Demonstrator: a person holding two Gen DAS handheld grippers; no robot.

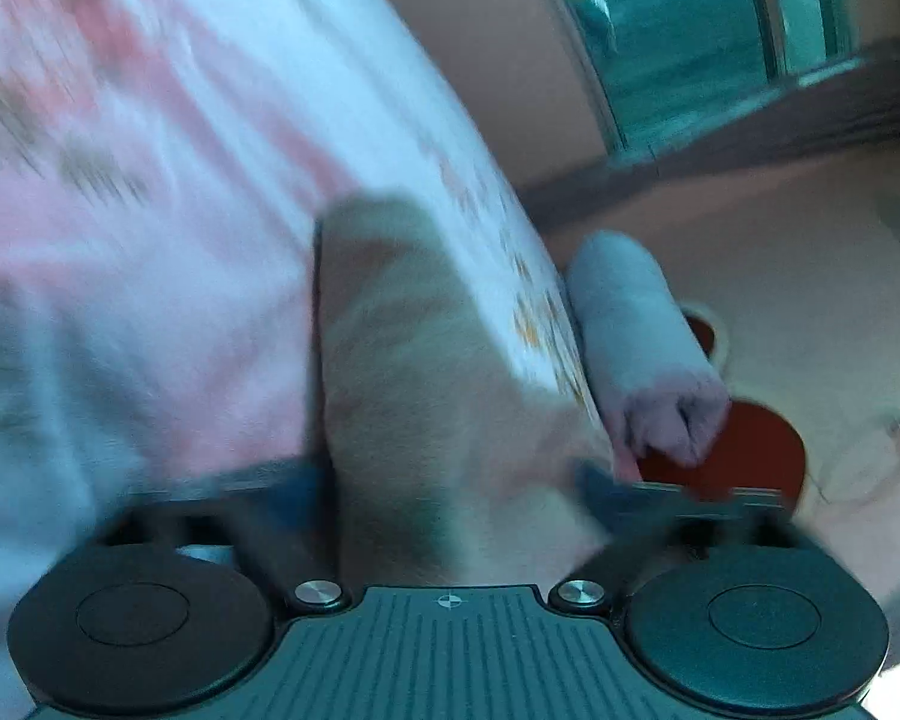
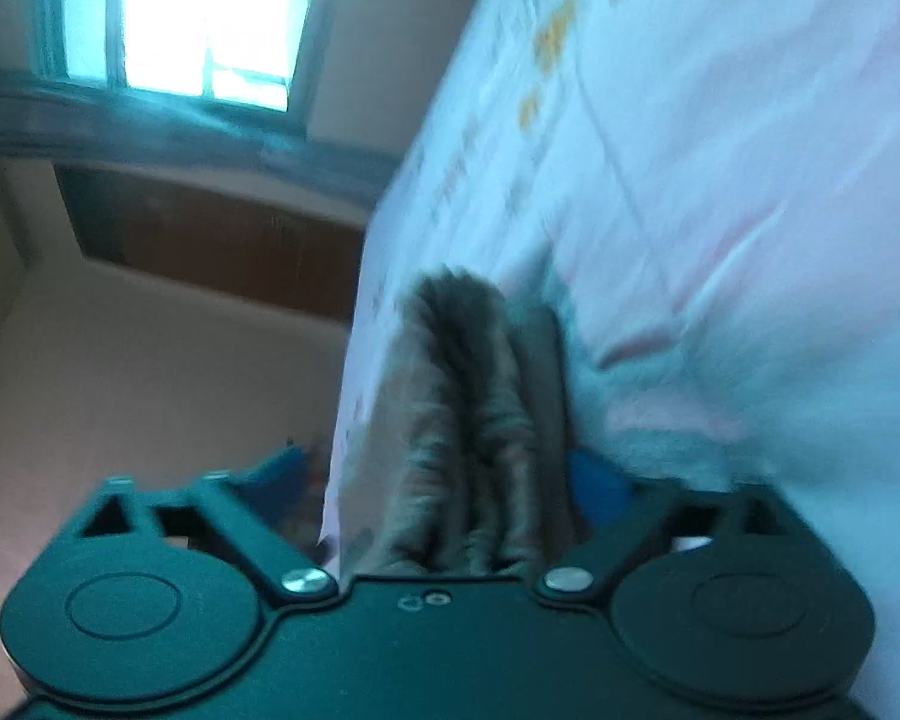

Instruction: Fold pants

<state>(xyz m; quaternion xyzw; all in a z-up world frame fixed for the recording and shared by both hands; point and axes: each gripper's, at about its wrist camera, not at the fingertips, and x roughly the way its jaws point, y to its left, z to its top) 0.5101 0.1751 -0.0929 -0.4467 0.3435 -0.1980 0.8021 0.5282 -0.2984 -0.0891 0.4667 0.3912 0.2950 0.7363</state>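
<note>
The pants (image 1: 402, 360) show as a tan, blurred strip of cloth lying on the pink-and-white bedsheet (image 1: 150, 180) and running up from my left gripper (image 1: 456, 480). Its jaws stand wide apart with the cloth lying loose between them. In the right wrist view the pants (image 2: 468, 390) look grey-brown and are bunched into upright folds at the edge of the bedsheet (image 2: 720, 150). My right gripper (image 2: 444, 474) is also spread wide. Its blue pads (image 2: 600, 480) sit either side of the folds without pressing them.
A rolled pale grey cloth (image 1: 636, 336) hangs past the bed edge on the right, above a red round object (image 1: 750, 450) on the floor. Windows (image 1: 678, 30) (image 2: 210, 12) and a brown wall panel (image 2: 222, 240) stand behind. Bare floor (image 2: 120, 372) lies left of the bed.
</note>
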